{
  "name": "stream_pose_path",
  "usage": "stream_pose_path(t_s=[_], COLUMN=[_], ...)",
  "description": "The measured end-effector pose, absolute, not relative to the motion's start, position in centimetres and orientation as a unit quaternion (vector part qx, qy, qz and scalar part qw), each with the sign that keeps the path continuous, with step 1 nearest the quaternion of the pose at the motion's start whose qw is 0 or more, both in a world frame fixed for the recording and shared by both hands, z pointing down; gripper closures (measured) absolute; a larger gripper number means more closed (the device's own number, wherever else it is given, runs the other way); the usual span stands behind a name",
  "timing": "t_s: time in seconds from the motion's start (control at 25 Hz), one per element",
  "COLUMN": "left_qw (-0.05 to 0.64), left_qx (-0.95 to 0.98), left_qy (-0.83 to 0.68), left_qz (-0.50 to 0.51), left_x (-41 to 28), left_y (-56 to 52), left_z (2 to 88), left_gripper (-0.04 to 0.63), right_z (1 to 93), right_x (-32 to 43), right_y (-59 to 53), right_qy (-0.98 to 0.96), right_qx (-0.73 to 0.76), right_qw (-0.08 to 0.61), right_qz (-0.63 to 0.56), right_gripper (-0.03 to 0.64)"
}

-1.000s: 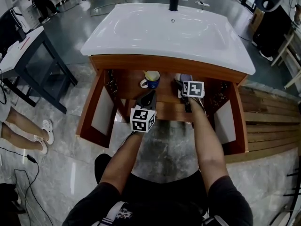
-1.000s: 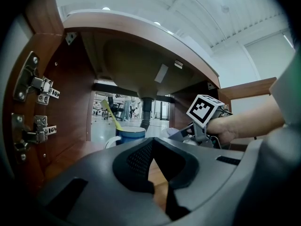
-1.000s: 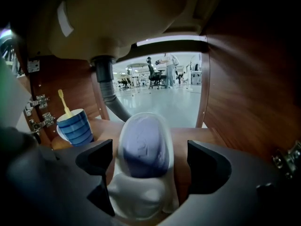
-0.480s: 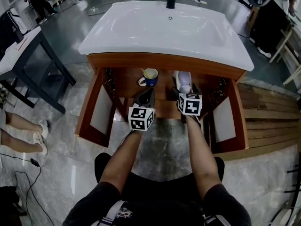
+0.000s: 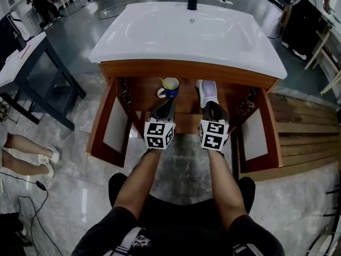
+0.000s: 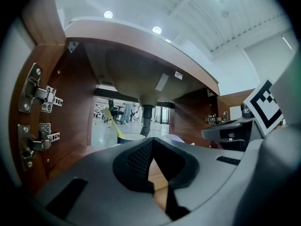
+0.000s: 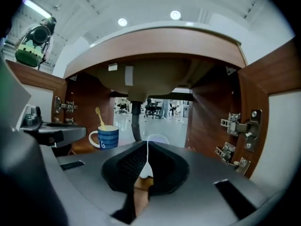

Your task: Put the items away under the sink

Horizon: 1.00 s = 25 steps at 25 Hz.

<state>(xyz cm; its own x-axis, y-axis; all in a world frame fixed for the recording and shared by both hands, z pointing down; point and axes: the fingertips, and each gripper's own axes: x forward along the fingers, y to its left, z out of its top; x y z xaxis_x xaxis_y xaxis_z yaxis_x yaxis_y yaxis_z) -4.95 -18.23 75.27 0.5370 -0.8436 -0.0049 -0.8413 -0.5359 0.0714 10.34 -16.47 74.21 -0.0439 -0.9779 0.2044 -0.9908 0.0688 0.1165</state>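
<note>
**Status.** The mug, with a toothbrush standing in it, is set on the floor of the cabinet under the sink. It stands at 12 o'clock from the left gripper. A white item is set beside it, at 12 o'clock from the right gripper. The left gripper's jaws are pressed together with nothing between them. The right gripper's jaws have just been closing and now meet on nothing.

**Hazards.**
- The white item is placed just beyond the right gripper's tips. It may be knocked over if the gripper is swung sideways rather than drawn straight back toward 6 o'clock.
- The toothbrush is only propped in the mug, so it may be tipped out if the mug is bumped.
- Both doors are left open at 9 and 3 o'clock and may be caught by an elbow.

**Limits of view.**
- The kind of white item cannot be determined, and its base is masked by the jaws in the right gripper view.
- From the head view, the rear of the cabinet floor is covered by the sink.
</note>
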Motion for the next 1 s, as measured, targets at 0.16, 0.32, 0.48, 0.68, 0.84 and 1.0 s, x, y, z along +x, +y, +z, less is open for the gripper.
stream_pose_path(t_s=[0.16,0.32,0.48,0.68,0.84,1.0], left_qw=[0.027,0.023,0.024,0.024,0.018,0.0], left_qx=[0.875,0.874,0.874,0.873,0.872,0.872], left_qy=[-0.483,-0.484,-0.485,-0.487,-0.489,-0.488], left_qz=[-0.018,-0.018,-0.019,-0.019,-0.026,-0.027], left_x=[-5.1,-5.5,-5.8,-6.1,-6.5,-6.6], left_y=[-17.7,-17.4,-17.0,-16.3,-15.2,-13.9], left_z=[75.2,75.2,75.2,75.5,75.0,73.5], left_gripper=[0.592,0.592,0.592,0.592,0.592,0.592], right_z=[73.8,73.8,74.0,74.0,73.3,71.8], right_x=[9.9,9.3,8.8,8.1,7.7,7.4], right_y=[-15.1,-14.0,-13.3,-12.7,-11.9,-11.1], right_qy=[-0.729,-0.738,-0.745,-0.751,-0.756,-0.758], right_qx=[0.677,0.669,0.662,0.656,0.651,0.65], right_qw=[0.097,0.085,0.081,0.079,0.067,0.055], right_qz=[0.018,0.014,0.011,0.004,0.0,-0.009], right_gripper=[0.594,0.594,0.594,0.594,0.594,0.594])
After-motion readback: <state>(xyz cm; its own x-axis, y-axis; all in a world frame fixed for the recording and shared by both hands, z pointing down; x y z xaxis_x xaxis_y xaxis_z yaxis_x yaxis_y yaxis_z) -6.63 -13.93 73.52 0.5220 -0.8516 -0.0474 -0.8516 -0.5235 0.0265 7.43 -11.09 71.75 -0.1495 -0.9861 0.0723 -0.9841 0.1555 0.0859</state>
